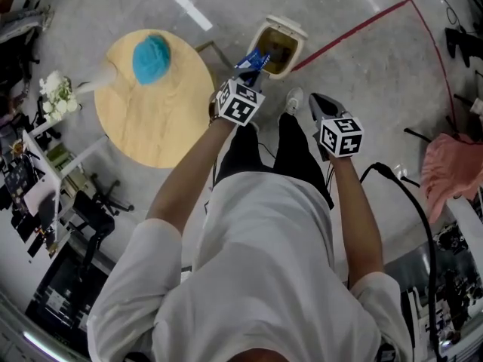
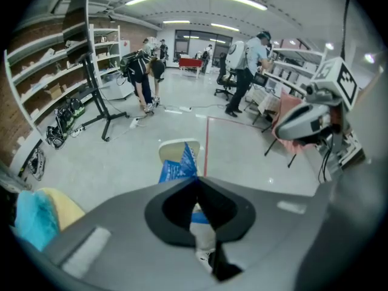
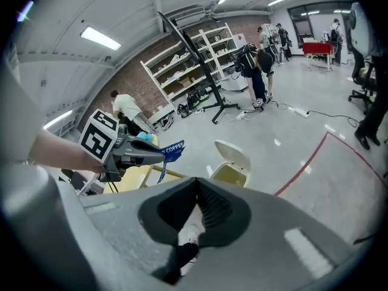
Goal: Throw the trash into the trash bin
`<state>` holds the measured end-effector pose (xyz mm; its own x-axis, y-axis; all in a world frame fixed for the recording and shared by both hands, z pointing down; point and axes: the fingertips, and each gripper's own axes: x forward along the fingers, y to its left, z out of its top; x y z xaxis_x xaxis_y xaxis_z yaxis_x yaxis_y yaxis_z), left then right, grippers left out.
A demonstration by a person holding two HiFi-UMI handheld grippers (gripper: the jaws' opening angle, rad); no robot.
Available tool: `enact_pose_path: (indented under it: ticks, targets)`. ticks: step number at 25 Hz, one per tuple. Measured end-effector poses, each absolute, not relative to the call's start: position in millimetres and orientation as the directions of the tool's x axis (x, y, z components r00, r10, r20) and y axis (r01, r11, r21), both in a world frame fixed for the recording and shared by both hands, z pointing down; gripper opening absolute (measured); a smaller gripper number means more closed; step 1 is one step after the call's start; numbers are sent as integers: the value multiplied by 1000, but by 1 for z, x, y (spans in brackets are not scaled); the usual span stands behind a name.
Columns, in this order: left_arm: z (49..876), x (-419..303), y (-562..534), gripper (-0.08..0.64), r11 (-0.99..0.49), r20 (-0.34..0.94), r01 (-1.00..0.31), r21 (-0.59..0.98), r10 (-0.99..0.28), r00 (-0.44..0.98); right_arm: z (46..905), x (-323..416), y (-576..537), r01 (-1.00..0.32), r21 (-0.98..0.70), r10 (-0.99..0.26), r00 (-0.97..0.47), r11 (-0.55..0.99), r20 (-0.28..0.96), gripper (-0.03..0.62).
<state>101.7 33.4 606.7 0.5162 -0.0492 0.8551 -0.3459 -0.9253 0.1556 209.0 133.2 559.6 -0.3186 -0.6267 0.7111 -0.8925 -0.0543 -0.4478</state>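
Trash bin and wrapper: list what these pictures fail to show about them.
Trash bin contents: head view, the inside is dark and too small to tell.
Bin opening: left gripper view, the blue wrapper blocks it.
Bin base: right gripper view, the right gripper body hides it.
Wrapper print: right gripper view, only COFFEE reads; the left gripper covers the rest.

- Up at twelve o'clock in the head view, the blue wrapper [image 1: 254,60]: thin, glossy, crinkled film.
- Just beyond it, the trash bin [image 1: 296,30]: cream plastic, smooth, with a dull sheen.
- Ten o'clock, the round table [image 1: 151,119]: pale wood, matt.
- On it, the teal ball [image 1: 152,57]: soft, fuzzy fibre.
- The floor [image 1: 355,59]: grey, smooth, polished, catching ceiling lights.
- The left gripper [image 2: 195,183] and the right gripper [image 3: 197,183]: matt grey plastic shells.
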Motion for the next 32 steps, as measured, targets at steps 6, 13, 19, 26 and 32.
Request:
enact_pose_path:
  ticks: [6,13,19,26,32]
  targets:
    - [635,113,32,8,-920,858,-354,169,-40,512,584,223,132,-887,-453,-626,-306,-86,717,0]
    - [671,120,23,8,-871,848,-433,231,-37,528,620,220,126,-877,-469,-619,-313,-103,720,0]
    - [706,135,22,8,-861,852,-443,249,-22,523,649,223,124,-864,-487,-618,-317,-125,720,0]
    - [749,140,19,8,-854,858,-455,252,-20,513,684,234,119,-860,-490,-618,-311,-140,722,0]
    - [791,137,17,8,-826,862,-494,273,-19,507,722,237,120,-855,-493,-604,-311,-158,734,0]
